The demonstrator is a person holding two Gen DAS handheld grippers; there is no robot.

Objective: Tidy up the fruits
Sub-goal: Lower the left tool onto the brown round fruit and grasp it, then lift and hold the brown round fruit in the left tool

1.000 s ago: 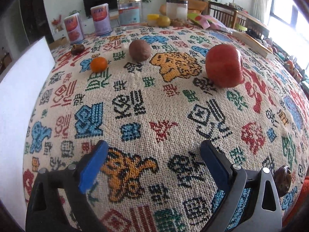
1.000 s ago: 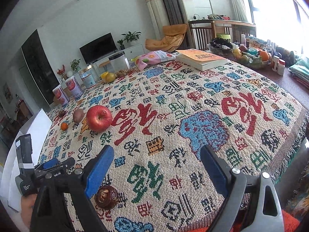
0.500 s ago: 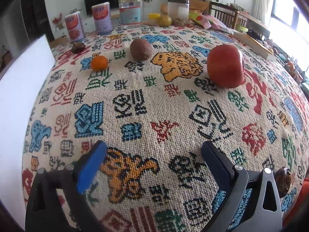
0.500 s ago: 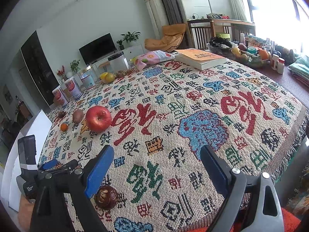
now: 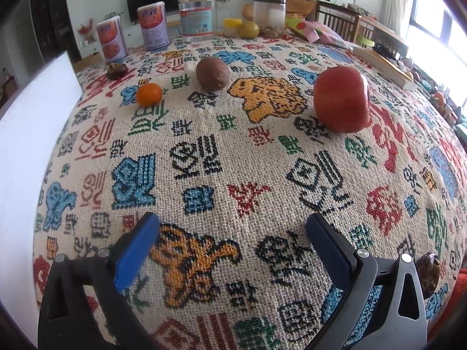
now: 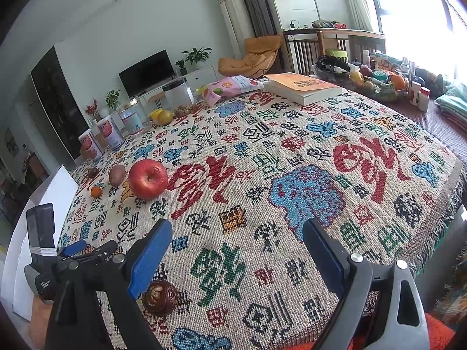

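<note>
A red apple (image 5: pixel 341 99) (image 6: pixel 148 178), a brown kiwi-like fruit (image 5: pixel 212 73) (image 6: pixel 117 174), a small orange (image 5: pixel 149 94) (image 6: pixel 96 191) and a dark brown fruit (image 5: pixel 116 71) (image 6: pixel 92 172) lie in a row on the patterned tablecloth (image 5: pixel 204 160). Another dark brown round fruit (image 6: pixel 159 297) (image 5: pixel 427 268) lies near the front edge, just by my right gripper's left finger. My left gripper (image 5: pixel 230 242) is open and empty, well short of the row. My right gripper (image 6: pixel 233 248) is open and empty. The left gripper also shows in the right wrist view (image 6: pixel 76 250).
Two cans (image 5: pixel 111 39), a clear jar (image 5: pixel 198 14), a lidded container (image 5: pixel 268 11), a yellow fruit (image 5: pixel 248 29) and a snack bag (image 6: pixel 230 86) stand at the far edge. A book (image 6: pixel 303 87) lies far right. A white board (image 5: pixel 32 134) flanks the left.
My left gripper has crept slightly forward toward the fruit row. The right gripper has barely moved. Both stay open.
</note>
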